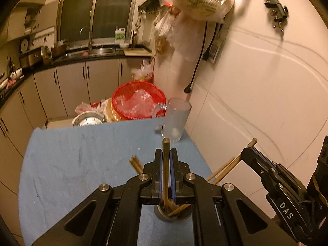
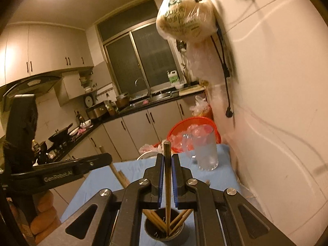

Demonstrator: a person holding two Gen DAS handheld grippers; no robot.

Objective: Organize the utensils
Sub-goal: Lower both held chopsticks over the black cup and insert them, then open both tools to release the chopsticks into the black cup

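A round metal holder stands on the blue cloth below both grippers, with several wooden chopsticks leaning in it; it also shows in the right wrist view. My left gripper is shut on one upright chopstick whose lower end is in the holder. My right gripper is shut on another upright chopstick, its lower end also in the holder. The right gripper's body shows at right in the left wrist view. The left gripper's body shows at left in the right wrist view.
A frosted glass mug stands at the cloth's far right corner by the white wall. A red basket with plastic and a metal pot sit beyond the table's far edge. Kitchen counters lie farther back.
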